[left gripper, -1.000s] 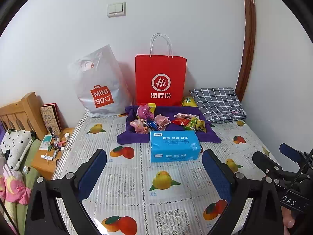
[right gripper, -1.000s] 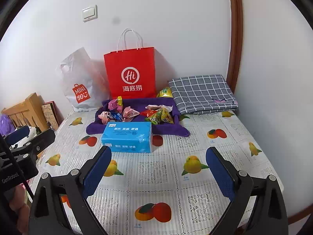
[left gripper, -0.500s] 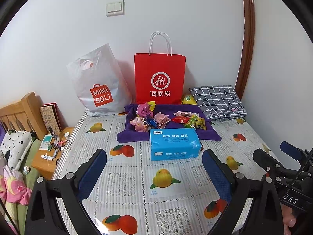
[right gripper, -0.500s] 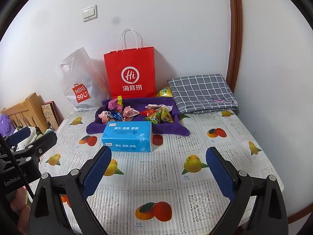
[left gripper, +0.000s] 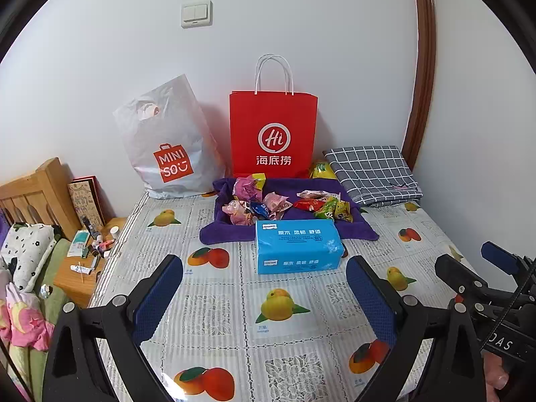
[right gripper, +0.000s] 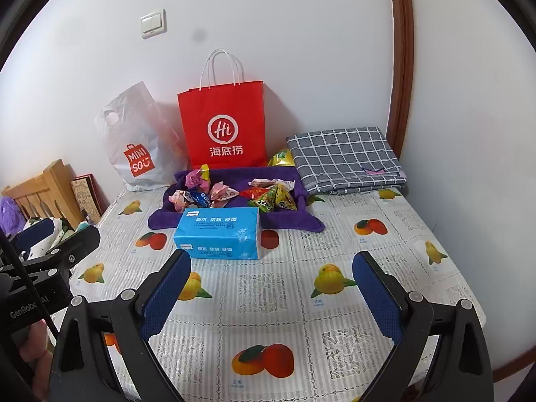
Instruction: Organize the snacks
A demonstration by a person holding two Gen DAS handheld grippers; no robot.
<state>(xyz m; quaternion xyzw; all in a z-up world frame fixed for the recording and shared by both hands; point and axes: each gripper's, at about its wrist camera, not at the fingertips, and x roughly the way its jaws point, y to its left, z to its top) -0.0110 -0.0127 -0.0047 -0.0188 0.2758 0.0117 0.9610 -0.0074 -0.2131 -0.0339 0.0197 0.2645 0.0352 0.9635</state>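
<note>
I have both claws hovering over the near part of the tabletop point(left gripper: 288, 345), which is covered with a fruit-print cloth. My left claw point(left gripper: 264, 294) has its blue pads spread wide apart with nothing between them, and my right claw point(right gripper: 273, 289) is the same, wide apart and holding nothing.

I'll use the blue tissue pack point(left gripper: 298, 246) as my landmark. It lies flat beyond the left claw, its long axis running left to right across my view, its printed face turned up and toward me. In the right wrist view the tissue pack point(right gripper: 219, 237) sits left of centre, just past the left pad.

The snacks point(left gripper: 284, 202) are directly behind the tissue pack, piled loosely on a purple towel point(left gripper: 355, 229) whose front edge touches the pack's back. The pinkish packets sit behind the pack's left end, and the red, green and yellow ones behind its right end; they point every which way, so I can't give the pile a single direction.

Farther behind the pack a red paper bag point(left gripper: 273, 134) stands upright against the wall, with a white plastic bag point(left gripper: 167, 140) to its left. Behind and to the right of the pack lies a folded grey checked cloth point(left gripper: 372, 174)
</note>
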